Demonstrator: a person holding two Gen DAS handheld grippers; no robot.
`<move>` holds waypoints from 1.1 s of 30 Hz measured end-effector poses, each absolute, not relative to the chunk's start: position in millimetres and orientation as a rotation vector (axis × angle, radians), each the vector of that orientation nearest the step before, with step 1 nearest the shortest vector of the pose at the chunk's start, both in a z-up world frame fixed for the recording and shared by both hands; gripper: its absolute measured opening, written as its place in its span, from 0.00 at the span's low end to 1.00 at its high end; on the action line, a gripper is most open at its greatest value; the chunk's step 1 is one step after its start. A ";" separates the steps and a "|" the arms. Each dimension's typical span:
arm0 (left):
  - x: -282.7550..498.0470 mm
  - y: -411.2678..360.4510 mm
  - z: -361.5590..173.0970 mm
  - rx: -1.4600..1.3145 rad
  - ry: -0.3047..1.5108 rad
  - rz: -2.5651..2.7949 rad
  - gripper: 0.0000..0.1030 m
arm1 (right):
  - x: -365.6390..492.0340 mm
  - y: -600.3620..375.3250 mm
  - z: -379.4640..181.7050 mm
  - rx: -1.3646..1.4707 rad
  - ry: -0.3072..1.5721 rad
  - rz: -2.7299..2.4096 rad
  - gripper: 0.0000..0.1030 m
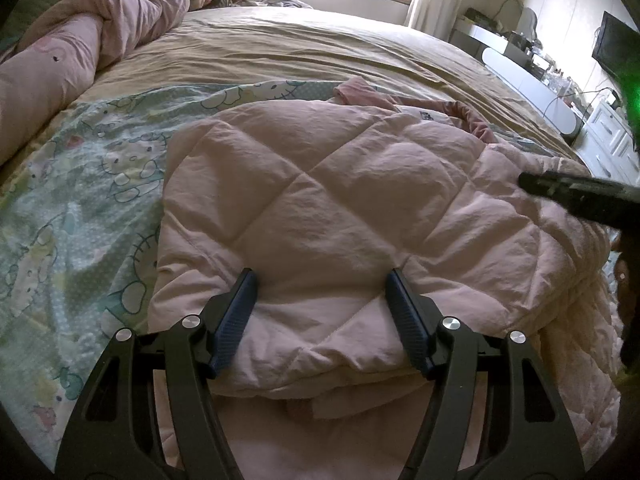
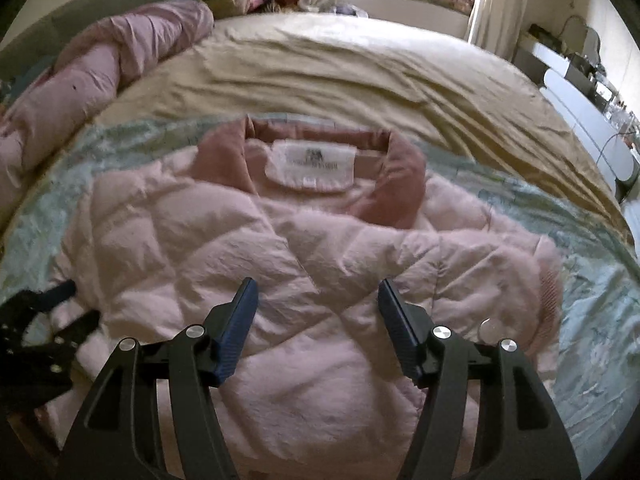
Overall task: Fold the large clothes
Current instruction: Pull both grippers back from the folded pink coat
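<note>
Your left tool (image 1: 320,286) and right tool (image 2: 316,294) both gape empty over the pale pink quilted puffer jacket (image 2: 256,264) on the bed just beyond them: mid-fold, so next pinch an edge.

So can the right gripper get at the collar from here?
Probably yes: the right gripper is open over the jacket, and nothing lies between it and the collar ahead.
</note>
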State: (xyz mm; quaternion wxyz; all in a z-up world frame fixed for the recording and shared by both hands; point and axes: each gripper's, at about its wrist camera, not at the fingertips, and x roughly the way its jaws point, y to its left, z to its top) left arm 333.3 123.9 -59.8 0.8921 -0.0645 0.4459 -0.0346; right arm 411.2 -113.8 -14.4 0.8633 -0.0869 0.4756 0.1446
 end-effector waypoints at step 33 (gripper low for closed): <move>325.5 127.1 -31.5 -0.157 0.912 -0.065 0.89 | 390.2 -146.5 -2.0 0.043 0.946 0.287 0.96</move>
